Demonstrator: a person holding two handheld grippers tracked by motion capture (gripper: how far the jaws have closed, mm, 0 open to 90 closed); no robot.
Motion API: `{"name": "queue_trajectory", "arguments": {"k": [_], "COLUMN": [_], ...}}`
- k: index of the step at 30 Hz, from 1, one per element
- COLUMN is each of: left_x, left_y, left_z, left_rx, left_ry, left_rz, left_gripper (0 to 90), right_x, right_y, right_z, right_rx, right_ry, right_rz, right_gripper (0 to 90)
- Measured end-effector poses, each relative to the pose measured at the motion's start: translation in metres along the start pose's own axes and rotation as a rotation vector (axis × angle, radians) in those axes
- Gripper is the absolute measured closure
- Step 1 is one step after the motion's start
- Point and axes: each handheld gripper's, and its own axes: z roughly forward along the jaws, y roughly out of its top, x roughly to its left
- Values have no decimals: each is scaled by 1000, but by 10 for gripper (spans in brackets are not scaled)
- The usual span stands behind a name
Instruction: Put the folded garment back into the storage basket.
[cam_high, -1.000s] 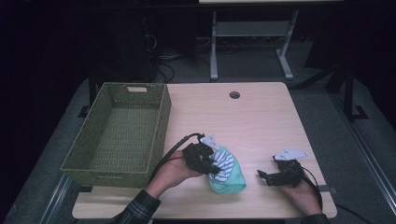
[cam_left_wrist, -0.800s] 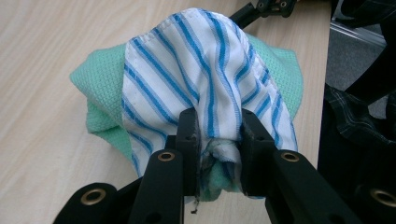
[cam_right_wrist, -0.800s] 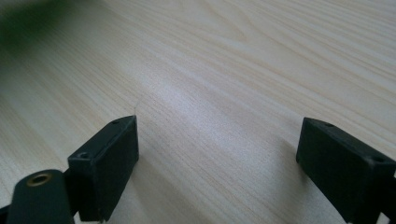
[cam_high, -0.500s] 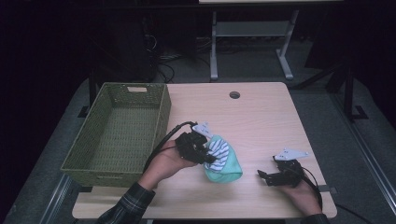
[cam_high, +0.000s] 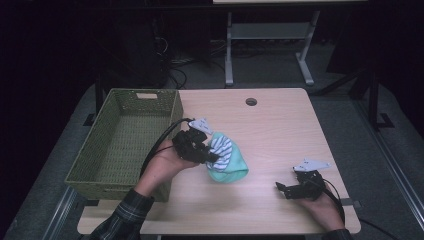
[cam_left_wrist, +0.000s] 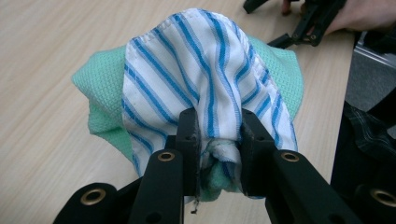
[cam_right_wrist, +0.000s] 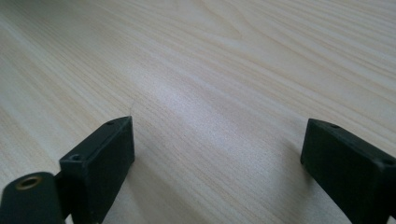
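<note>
Beside the basket (cam_high: 125, 140), L gripper (cam_left_wrist: 217, 135) had 2 cloths pinched together, striped cloth (cam_left_wrist: 201, 74) over green cloth (cam_left_wrist: 100, 88), lifted off the table (cam_high: 280, 130), likely for binning. R gripper (cam_right_wrist: 217, 158) rested near the table edge, jaws just widened, nothing between them.

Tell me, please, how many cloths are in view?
2: the striped cloth is pinched in the left gripper, and the green cloth is bunched behind it. Folds may hide more.

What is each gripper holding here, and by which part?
The left gripper is clamped on a bunched fold of the blue-striped white cloth, with the green waffle-weave cloth gathered behind it. The right gripper holds nothing; its jaws stand open over the wooden table.
</note>
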Motion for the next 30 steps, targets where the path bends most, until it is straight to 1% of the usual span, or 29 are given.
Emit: {"name": "queue_trajectory", "arguments": {"k": [1, 2, 3, 5, 9, 22, 28, 30], "left_x": [2, 4, 5, 10, 16, 37, 44, 46], "left_y": [-1, -1, -2, -3, -8, -24, -32, -34], "left_z": [-3, -7, -10, -18, -31, -66, -82, -87], "left_rx": [-6, -4, -13, -19, -30, -45, -70, -77], "left_ry": [7, 13, 20, 33, 58, 149, 188, 202], "left_rz": [-10, -6, -16, -20, -39, -99, -118, -133], "left_gripper": [726, 725, 726, 726, 726, 726, 725, 726], "right_x": [0, -1, 0, 0, -1, 0, 0, 0], "right_y": [0, 0, 0, 1, 1, 1, 1, 1], "right_z": [0, 0, 1, 1, 2, 2, 2, 2], "right_rx": [3, 4, 8, 13, 16, 17, 17, 19], "right_ry": [-2, -3, -5, -5, -13, -11, -6, -3], "right_rz": [-2, -1, 2, 8, 7, 5, 6, 7], "right_gripper": [70, 58, 44, 26, 12, 12, 12, 12]}}
